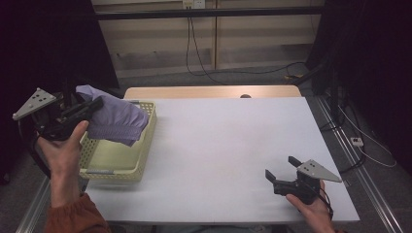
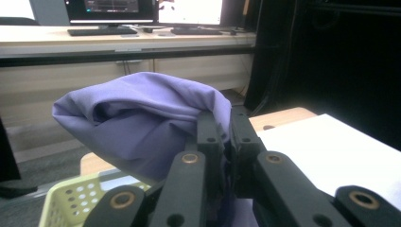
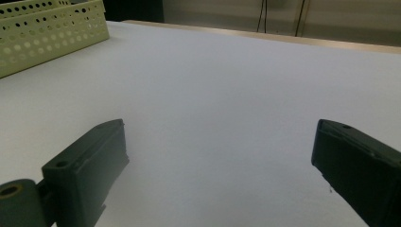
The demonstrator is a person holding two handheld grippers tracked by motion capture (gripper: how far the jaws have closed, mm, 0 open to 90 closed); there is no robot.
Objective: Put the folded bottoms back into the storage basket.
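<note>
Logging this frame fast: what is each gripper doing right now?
Left gripper: closed on the purple cloth, above the basket.
Right gripper: open, holding nothing.

A white-topped bench [image 1: 218, 145] with a bare wooden strip along its far edge carries a pale yellow perforated basket [image 1: 145, 145] at its left side, reaching close to the left edge.

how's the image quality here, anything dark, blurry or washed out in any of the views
High view: dim overall, corners near black, the white table evenly lit. Left gripper view: the purple cloth is fairly sharp, the monitors behind are blown out. Right gripper view: the right gripper has soft, blurred jaws and the basket is clearer.
</note>
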